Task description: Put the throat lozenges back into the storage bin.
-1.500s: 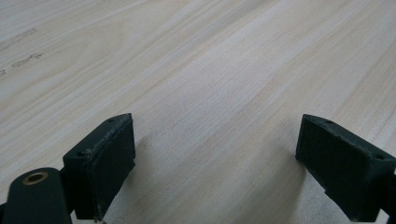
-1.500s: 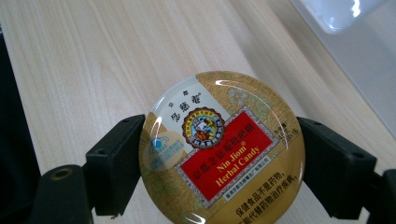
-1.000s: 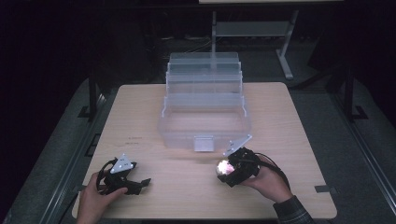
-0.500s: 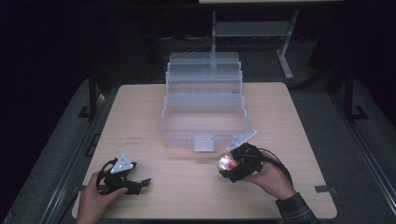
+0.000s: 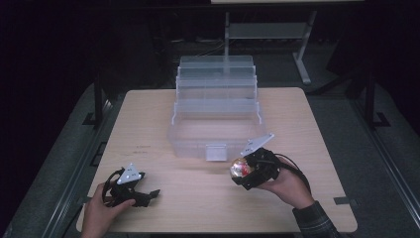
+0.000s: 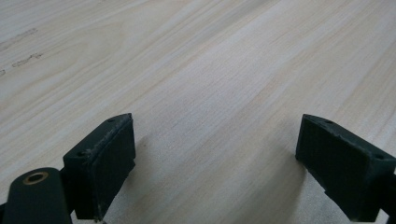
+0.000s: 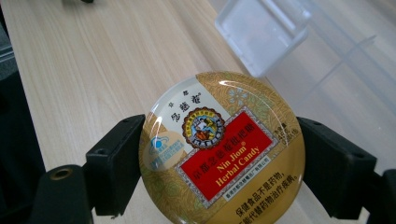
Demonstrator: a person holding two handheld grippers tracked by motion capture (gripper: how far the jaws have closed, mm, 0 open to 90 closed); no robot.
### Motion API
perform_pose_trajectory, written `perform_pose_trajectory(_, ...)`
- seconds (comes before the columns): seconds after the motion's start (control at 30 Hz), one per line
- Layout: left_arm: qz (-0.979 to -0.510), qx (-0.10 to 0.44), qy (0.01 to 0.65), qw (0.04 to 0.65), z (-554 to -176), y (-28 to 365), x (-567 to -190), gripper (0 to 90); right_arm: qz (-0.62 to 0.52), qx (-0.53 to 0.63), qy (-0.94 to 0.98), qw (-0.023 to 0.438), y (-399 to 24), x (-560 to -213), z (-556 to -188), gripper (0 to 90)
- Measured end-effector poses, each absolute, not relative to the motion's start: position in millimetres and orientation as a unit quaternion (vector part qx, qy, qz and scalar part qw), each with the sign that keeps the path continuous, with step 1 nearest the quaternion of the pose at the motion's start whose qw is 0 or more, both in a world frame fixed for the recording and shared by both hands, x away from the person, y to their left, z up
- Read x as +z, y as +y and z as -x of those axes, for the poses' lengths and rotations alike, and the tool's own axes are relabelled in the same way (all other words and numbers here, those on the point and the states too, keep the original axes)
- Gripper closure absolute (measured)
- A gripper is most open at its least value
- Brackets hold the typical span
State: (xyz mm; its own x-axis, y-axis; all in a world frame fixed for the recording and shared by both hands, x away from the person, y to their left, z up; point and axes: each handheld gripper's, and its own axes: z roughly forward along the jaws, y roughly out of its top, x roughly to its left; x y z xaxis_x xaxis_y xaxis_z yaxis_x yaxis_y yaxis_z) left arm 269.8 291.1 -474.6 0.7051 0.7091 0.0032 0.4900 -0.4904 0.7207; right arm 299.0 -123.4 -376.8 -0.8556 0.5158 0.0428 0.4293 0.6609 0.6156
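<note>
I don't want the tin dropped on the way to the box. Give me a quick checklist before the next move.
1. Right claw shut on the candy tin, a jaw on each side: ok.
2. Tin lifted off the table: cannot tell.
3. Clear box open, bottom bin empty: ok.
4. Bare table between tin and box: ok.
5. Left claw open, empty, apart from the tin: ok.

The high view is looking forward and down over the whole bench [image 5: 148, 114]. The 2 gripper views are sitting close to the wood, each looking along its own jaws; all 3 are sharing the benchtop.
</note>
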Motion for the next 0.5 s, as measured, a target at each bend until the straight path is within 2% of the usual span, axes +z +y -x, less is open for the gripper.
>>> perform_pose_trajectory(0.5, -0.85, 0.151, 0.353, 0.361, -270, 291, -475, 11.1, -0.259, 0.327, 0.906, 0.072, -122, -358, -311, 19.7)
